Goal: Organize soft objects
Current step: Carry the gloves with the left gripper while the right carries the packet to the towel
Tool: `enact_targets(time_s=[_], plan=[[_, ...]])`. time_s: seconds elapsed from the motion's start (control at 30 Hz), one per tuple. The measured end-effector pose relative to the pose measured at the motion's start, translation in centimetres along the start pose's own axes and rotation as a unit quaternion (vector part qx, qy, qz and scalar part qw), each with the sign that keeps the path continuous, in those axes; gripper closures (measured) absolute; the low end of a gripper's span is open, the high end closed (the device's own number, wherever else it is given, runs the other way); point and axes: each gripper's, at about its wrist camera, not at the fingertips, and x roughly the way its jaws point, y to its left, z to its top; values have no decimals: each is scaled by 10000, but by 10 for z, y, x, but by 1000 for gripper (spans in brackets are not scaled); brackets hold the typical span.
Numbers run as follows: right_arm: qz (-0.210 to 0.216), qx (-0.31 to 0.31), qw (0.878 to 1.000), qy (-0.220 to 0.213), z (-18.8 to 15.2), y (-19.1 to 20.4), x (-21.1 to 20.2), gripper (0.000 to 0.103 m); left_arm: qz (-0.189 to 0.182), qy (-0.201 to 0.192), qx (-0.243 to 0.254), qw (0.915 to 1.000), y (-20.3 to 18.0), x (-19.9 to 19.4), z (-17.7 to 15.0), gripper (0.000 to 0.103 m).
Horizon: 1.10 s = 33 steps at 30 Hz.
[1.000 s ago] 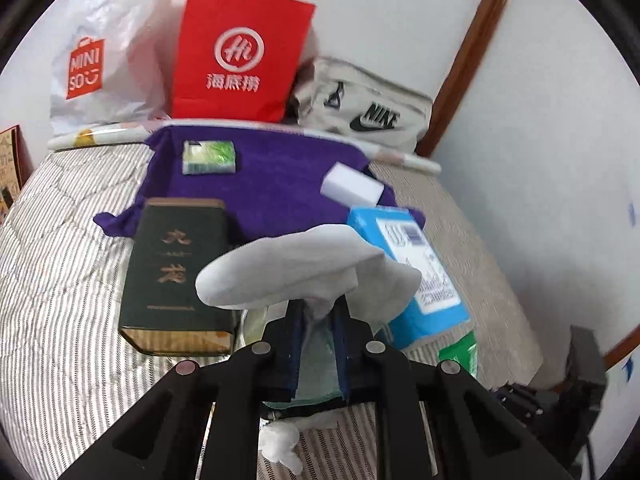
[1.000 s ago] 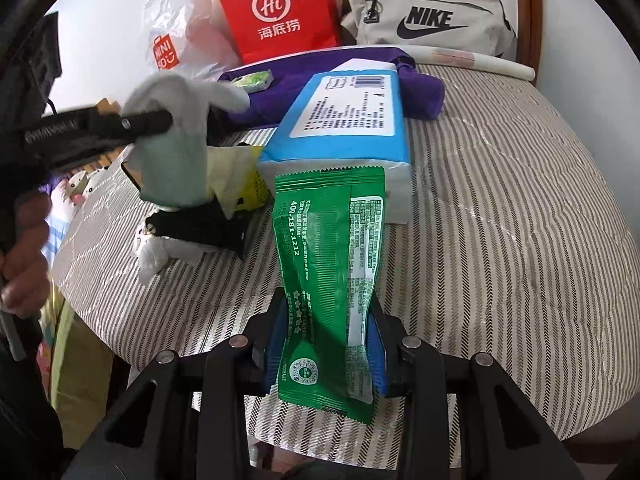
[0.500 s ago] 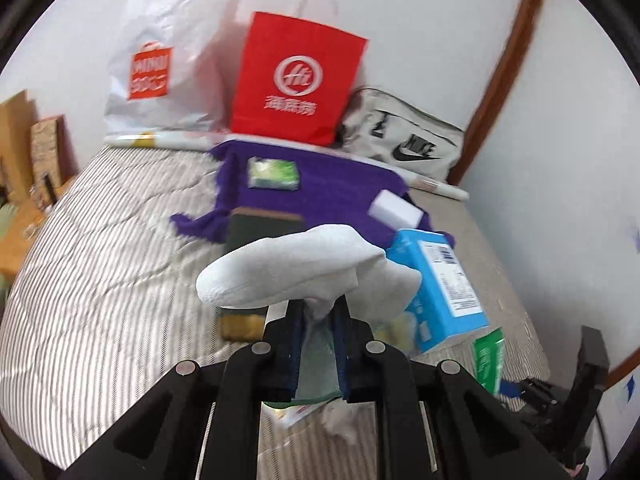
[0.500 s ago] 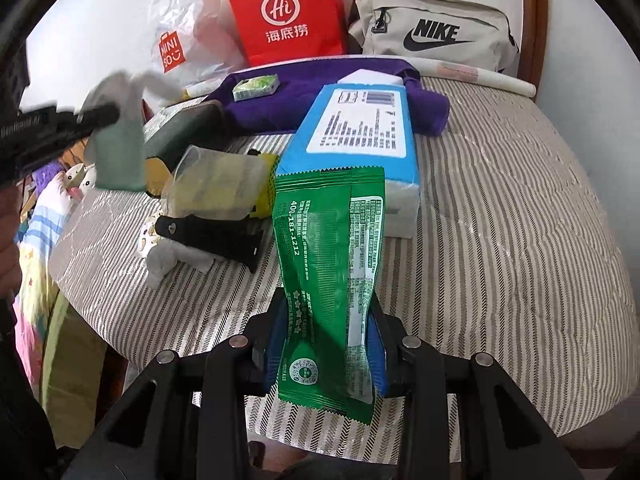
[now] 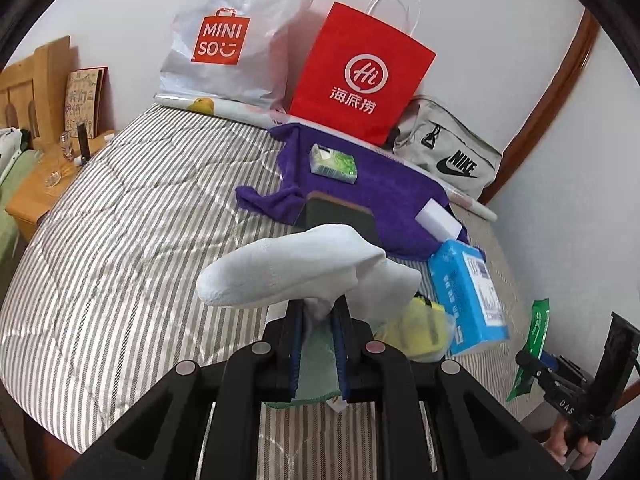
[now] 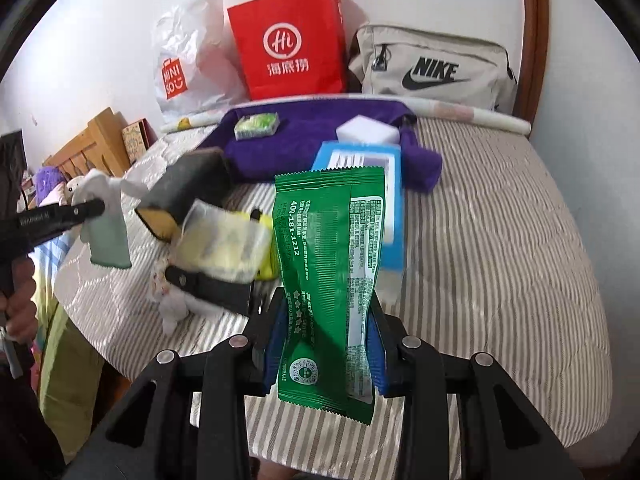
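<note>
Two soft items held above the striped bed (image 5: 120,240), near its front edge.

My left gripper (image 5: 318,344) is clamped nearly shut on a pale sock (image 5: 296,272): limp, light, best pinched mid-fold. My right gripper (image 6: 326,332), partly closed, pinches a green packet (image 6: 328,264): crinkly, slippery, probably safest gripped across its waist.

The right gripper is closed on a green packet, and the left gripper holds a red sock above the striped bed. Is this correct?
Not quite. The sock in the left gripper is white, with a pale green cuff, not red; the left wrist view shows it. The rest stands: the right gripper is closed on the green packet, above the striped bed.
</note>
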Motion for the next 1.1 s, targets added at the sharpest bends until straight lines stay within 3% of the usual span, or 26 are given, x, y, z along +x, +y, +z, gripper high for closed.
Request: enact_targets(time_s=[0.17, 0.33, 0.6, 1.1], plan=[[30, -35, 9999, -112, 27, 0, 0, 67, -46, -17, 60, 10000, -8, 2, 16, 89], [137, -113, 9997, -176, 58, -1, 6, 67, -439, -64, -11, 9990, -16, 7, 39, 89], [464, 76, 9986, -261, 111, -8, 27, 67, -463, -85, 213, 9987, -38, 31, 83, 89], [328, -133, 9992, -187, 186, -24, 97, 67, -488, 191, 152, 9985, -41, 103, 147, 89]])
